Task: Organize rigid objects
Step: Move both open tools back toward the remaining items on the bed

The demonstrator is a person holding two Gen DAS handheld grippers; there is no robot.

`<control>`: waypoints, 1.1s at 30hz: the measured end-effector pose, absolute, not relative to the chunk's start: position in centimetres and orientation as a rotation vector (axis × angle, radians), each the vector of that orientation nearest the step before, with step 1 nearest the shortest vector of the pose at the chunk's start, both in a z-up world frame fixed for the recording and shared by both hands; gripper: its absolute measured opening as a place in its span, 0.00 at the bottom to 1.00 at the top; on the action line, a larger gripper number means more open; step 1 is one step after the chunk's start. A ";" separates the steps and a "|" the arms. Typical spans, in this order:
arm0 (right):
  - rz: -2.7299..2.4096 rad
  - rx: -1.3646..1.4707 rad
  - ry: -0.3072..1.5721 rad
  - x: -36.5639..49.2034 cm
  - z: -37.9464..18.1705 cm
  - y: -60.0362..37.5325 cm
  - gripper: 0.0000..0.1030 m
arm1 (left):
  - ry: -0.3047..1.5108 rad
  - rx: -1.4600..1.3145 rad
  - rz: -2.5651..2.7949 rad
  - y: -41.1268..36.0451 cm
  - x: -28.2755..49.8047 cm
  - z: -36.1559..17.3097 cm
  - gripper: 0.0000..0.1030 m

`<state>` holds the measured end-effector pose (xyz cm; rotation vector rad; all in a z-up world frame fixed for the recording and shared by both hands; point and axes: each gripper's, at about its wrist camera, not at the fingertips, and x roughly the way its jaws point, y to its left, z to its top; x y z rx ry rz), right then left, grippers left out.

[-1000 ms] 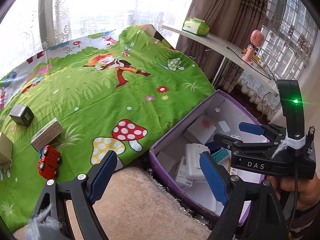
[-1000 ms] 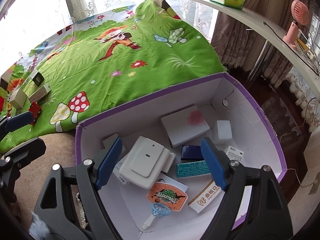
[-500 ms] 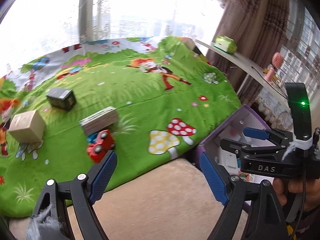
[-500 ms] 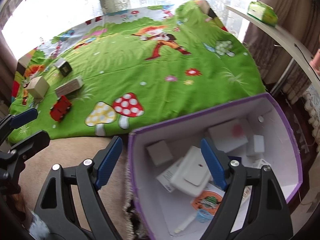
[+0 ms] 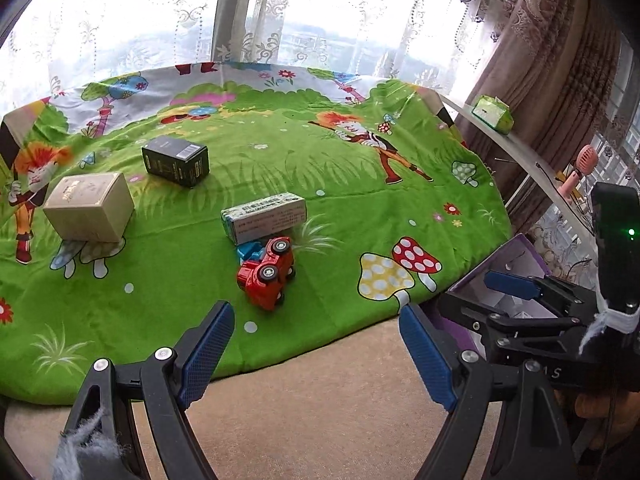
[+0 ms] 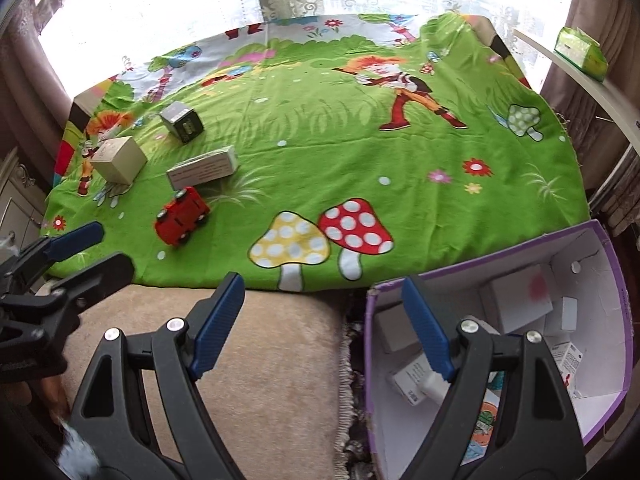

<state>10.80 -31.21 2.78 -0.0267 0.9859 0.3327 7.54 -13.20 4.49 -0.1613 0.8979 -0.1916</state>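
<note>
Your left gripper [image 5: 316, 344] faces the loose items; your right gripper [image 6: 324, 324] sits beside the purple box [image 6: 624, 292].

The green blanket [image 5: 360, 184] carries all four loose things, up and left of both spread, empty tools. The beige box [image 5: 90, 206] and black box [image 5: 176, 160] lie farthest; the long carton [image 5: 264, 216] lies crosswise; the red toy car [image 5: 266, 274], touching it, is nearest your left.

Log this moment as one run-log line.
left claw: open, empty | right claw: open, empty | toy car: on green cloth | purple box: part filled
</note>
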 end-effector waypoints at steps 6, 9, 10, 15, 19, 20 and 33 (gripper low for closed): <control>0.353 -0.046 1.003 10.8 2.4 -30.5 0.81 | 0.909 -0.174 -0.196 -13.3 7.6 3.8 0.83; 0.349 -0.057 1.007 10.8 2.4 -30.2 0.81 | 0.899 -0.194 -0.202 -12.9 7.5 3.9 0.83; 0.345 -0.062 1.008 10.8 2.4 -30.0 0.81 | 0.893 -0.202 -0.204 -12.7 7.3 4.0 0.83; 0.348 -0.078 0.993 10.3 3.2 -28.7 0.81 | 0.867 -0.236 -0.198 -11.2 6.9 4.6 0.83; 0.374 -0.095 0.989 9.9 3.5 -27.3 0.81 | 0.845 -0.259 -0.161 -9.5 6.6 5.0 0.83; 0.379 -0.099 0.990 10.0 3.5 -27.0 0.81 | 0.843 -0.264 -0.149 -9.1 6.5 5.0 0.83; 0.407 -0.112 0.979 10.1 3.5 -24.1 0.81 | 0.824 -0.284 -0.018 -3.9 4.4 4.7 0.83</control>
